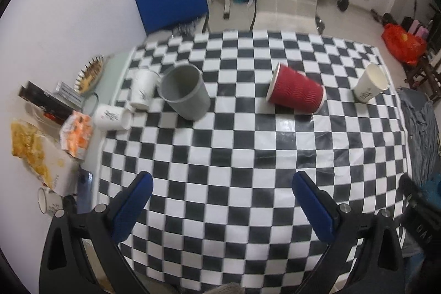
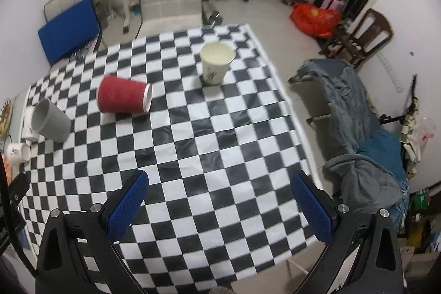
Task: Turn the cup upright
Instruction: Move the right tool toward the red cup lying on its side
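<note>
Near the middle of the table point(image 1: 248, 156), a bit toward its far edge, the red cup point(image 1: 296, 92) lies on its side on the checkered cloth; its white rim faces the right edge in the right wrist view. Ribbed paper wall, prob. very light and empty, so it should roll or skid at a nudge. Soft too: a hard squeeze would likely crush it. The ribs should give decent friction vs. slick paper. Best hold, by the look of it: across the mid-body w/ one finger each side, light pressure, then tip it onto its base.

Left gripper point(image 1: 220, 200) hovers over the near part of the table, jaws spread wide, nothing between them. Right gripper point(image 2: 220, 200) same: spread, empty, near the near right corner. Both well apart from the red cup.

Others: a grey cup point(image 1: 184, 92) tilted near the left edge, touching white cups point(image 1: 142, 90); a white cup point(image 2: 216, 64) stands upright near the far right corner.
</note>
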Demonstrator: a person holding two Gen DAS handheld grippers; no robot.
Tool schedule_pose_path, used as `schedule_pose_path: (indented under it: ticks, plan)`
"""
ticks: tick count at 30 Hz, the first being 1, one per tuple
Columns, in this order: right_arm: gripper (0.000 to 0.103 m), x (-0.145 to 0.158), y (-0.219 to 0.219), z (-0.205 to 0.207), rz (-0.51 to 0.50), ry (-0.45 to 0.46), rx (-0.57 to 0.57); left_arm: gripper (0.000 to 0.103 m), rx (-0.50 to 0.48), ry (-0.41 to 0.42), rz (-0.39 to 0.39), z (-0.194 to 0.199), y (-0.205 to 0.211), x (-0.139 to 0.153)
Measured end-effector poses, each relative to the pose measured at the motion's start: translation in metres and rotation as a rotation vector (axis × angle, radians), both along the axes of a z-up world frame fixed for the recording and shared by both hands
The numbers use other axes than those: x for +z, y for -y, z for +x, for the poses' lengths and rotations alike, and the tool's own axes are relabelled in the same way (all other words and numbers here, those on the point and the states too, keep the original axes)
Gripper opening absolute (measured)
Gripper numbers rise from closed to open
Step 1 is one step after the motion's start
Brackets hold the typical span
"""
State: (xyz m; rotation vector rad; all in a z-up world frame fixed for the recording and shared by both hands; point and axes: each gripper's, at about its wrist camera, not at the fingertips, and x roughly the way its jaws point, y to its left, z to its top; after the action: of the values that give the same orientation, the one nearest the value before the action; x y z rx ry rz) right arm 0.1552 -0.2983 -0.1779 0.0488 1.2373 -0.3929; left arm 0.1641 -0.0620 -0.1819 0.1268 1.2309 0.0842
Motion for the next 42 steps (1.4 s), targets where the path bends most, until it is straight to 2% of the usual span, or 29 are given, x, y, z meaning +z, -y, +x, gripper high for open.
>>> schedule_pose_path:
  ticks: [3,7,13,20,29,32,39,42]
  plan:
    - [0.103,-0.034,0.010,0.025,0.014,-0.057,0.028,0.103,0.048,-0.080,-0.012,0.023,0.013,-0.027]
    - [0.103,-0.069,0.029,0.054,0.027,-0.109,0.052,0.103,0.097,-0.146,-0.032,0.045,0.028,-0.053]
    - [0.103,-0.107,0.058,0.089,0.022,-0.168,0.062,0.103,0.145,-0.215,-0.065,0.079,0.052,-0.085]
    - [0.103,-0.144,0.081,0.124,0.007,-0.219,0.085,0.103,0.256,-0.273,-0.173,0.118,0.063,-0.108]
    - [0.103,-0.182,0.086,0.157,0.006,-0.253,0.142,0.103,0.389,-0.361,-0.305,0.151,0.062,-0.144]
    - [0.103,-0.190,0.083,0.167,-0.009,-0.262,0.176,0.103,0.426,-0.345,-0.387,0.157,0.057,-0.147]
    - [0.103,-0.201,0.085,0.180,-0.013,-0.281,0.204,0.103,0.466,-0.367,-0.495,0.169,0.050,-0.157]
    - [0.103,-0.204,0.088,0.181,-0.013,-0.285,0.202,0.103,0.512,-0.372,-0.560,0.175,0.045,-0.164]
